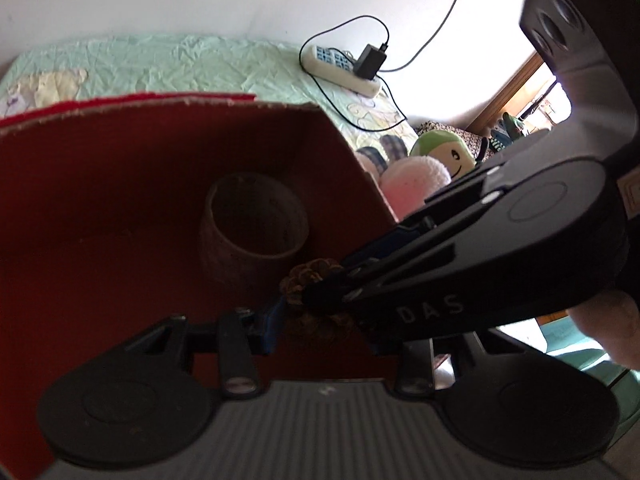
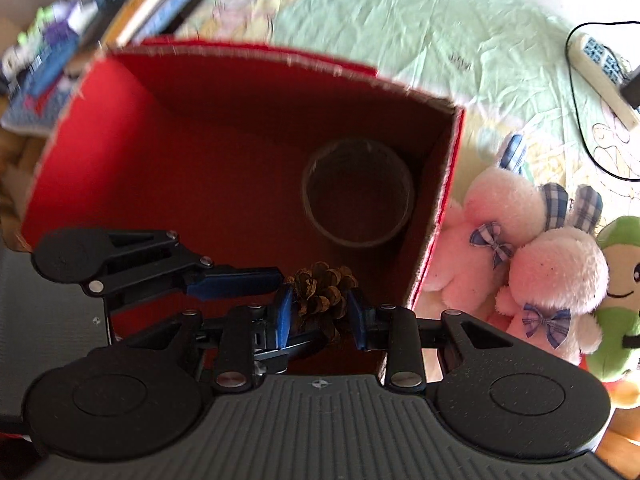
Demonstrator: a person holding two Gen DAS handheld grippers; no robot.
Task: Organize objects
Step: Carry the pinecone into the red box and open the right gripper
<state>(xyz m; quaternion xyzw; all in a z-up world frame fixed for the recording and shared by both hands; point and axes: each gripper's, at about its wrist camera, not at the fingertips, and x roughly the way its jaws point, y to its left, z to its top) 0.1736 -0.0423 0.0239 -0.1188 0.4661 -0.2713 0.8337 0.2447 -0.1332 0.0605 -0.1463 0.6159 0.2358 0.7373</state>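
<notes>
In the right wrist view, the right gripper (image 2: 320,308) has its blue pads pressed on either side of a brown pine cone (image 2: 322,294), held over the open red box (image 2: 120,128). The left gripper (image 2: 276,280) reaches in from the left, one blue finger tip touching the cone; its other finger sits beneath and is hard to follow, so I cannot tell whether it grips. The left wrist view is darker: the right gripper's body covers most of the cone (image 1: 312,276). Deeper in the box lies a tape roll (image 2: 358,208). Only the right view shows two pink plush rabbits (image 2: 520,248) beside the box and books (image 2: 156,0) beyond; the power strip (image 1: 340,70) on the bedsheet (image 1: 200,64) shows clearest from the left.
</notes>
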